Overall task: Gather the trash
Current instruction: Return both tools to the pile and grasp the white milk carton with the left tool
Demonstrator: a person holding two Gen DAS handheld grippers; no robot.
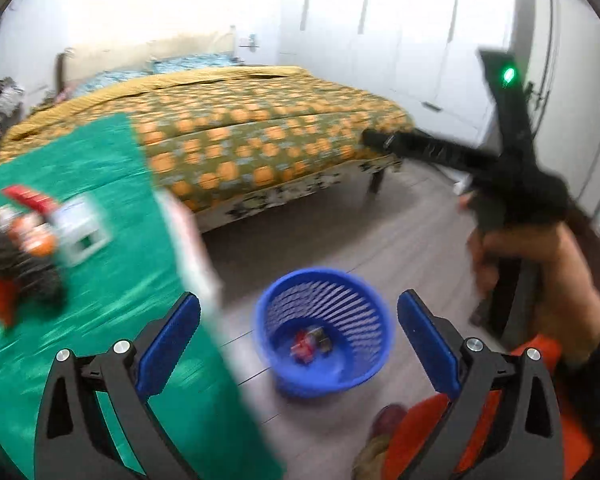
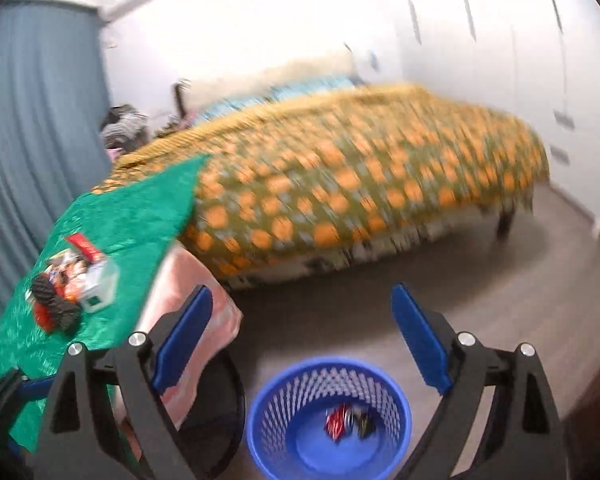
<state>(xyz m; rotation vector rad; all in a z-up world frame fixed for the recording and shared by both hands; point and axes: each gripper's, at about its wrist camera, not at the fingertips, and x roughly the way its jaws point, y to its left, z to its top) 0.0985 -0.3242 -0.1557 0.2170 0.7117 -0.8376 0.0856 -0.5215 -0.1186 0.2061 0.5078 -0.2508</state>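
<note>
A blue mesh bin (image 1: 323, 330) stands on the floor with a few wrappers (image 1: 310, 344) inside; it also shows in the right wrist view (image 2: 328, 416) with the wrappers (image 2: 350, 420). A pile of trash (image 1: 36, 236), red, orange, black and white packets, lies on the green cloth (image 1: 100, 264); the pile also shows in the right wrist view (image 2: 70, 280). My left gripper (image 1: 299, 320) is open and empty above the bin. My right gripper (image 2: 302, 312) is open and empty above the bin; its body (image 1: 512, 184) shows in the left wrist view, held by a hand.
A bed (image 1: 260, 128) with an orange-patterned cover stands beyond the green-covered table (image 2: 112, 216). White wardrobes (image 1: 400, 48) line the far wall. A blue curtain (image 2: 32, 120) hangs at the left. Grey wood floor (image 2: 480, 288) lies around the bin.
</note>
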